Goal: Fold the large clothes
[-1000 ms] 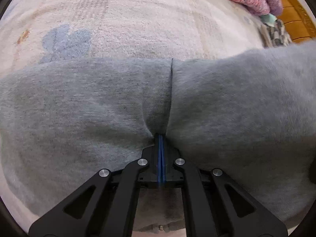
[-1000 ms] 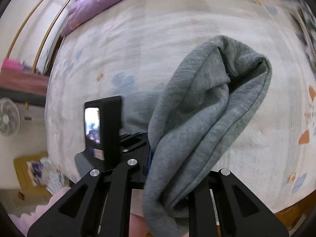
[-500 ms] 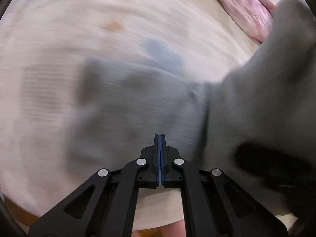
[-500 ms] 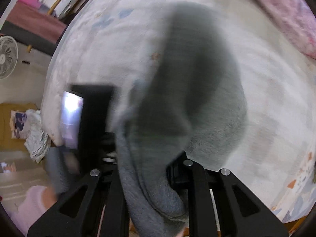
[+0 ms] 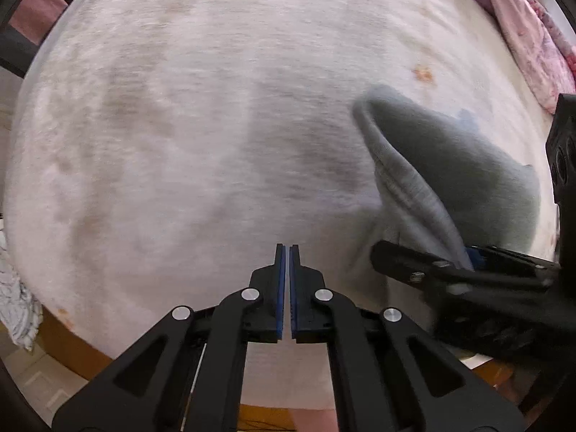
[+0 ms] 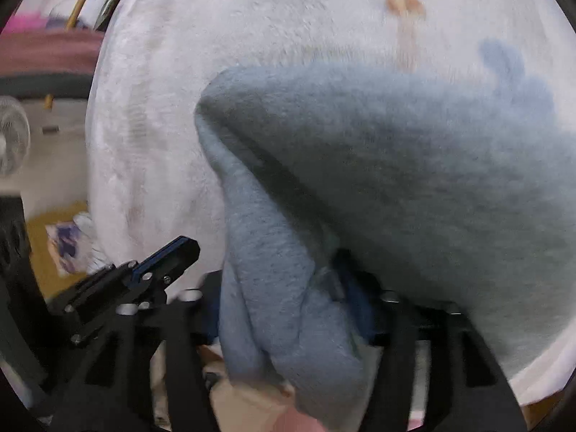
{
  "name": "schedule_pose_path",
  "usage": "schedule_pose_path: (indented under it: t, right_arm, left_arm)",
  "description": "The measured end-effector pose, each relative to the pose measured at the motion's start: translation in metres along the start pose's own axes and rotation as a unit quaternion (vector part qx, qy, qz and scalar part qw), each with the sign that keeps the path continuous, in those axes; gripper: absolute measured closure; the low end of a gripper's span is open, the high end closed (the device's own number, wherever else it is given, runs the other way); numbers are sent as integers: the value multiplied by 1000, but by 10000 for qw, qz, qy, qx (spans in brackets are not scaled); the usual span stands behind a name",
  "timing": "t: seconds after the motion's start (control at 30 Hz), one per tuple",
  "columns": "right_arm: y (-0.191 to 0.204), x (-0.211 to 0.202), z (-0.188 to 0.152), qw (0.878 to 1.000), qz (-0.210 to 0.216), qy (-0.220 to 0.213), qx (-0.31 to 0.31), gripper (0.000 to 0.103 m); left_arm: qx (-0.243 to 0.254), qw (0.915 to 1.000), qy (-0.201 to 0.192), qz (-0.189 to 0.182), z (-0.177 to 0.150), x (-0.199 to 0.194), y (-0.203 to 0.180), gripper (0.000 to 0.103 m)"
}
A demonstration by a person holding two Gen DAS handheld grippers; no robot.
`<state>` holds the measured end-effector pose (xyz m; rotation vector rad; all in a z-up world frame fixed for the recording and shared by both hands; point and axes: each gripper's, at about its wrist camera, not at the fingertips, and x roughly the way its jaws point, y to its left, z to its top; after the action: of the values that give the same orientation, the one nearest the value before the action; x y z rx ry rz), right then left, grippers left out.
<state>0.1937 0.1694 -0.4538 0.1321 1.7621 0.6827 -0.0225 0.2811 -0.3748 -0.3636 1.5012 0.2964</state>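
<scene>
The left gripper (image 5: 287,252) hung closed and empty over the pale blanket (image 5: 201,136), while the right gripper (image 6: 288,309), its jaws just opening, stood wide with the grey garment (image 6: 414,165) still draped between them, bunched and spread on the blanket beside a pink quilt (image 5: 518,28).

Pale patterned bedspread (image 5: 201,136), pink quilt (image 5: 522,36), fan (image 6: 12,140).
</scene>
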Motion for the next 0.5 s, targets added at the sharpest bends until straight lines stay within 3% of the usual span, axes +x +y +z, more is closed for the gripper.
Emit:
schedule_pose_path:
  t: [0.07, 0.17, 0.3, 0.33, 0.37, 0.43, 0.5]
  right_arm:
    - [7, -14, -1, 9991, 345, -147, 180, 20]
    - [6, -43, -8, 9989, 254, -382, 76, 18]
    - [-19, -94, -24, 9937, -349, -1053, 177, 22]
    - [-29, -104, -29, 9892, -822, -1204, 170, 36]
    - [-37, -109, -32, 9857, -1074, -1291, 122, 58]
    - [-57, -112, -33, 9834, -1079, -1449, 132, 80]
    - [-70, -104, -27, 9801, -1261, -1528, 111, 99]
  left_arm:
    - [-11, 10000, -14, -40, 0, -7, 2, 102]
    - [209, 9997, -81, 11, -4, -24, -10, 102]
    - [561, 9978, -123, -318, 4, -24, -43, 95]
    - [624, 9971, -115, -408, 5, -23, -54, 95]
    - [666, 9964, -115, -502, 9, -20, -65, 95]
    - [742, 9939, -212, -783, 18, -10, -85, 95]
    - [1020, 9914, -270, -778, 24, 1, -105, 95]
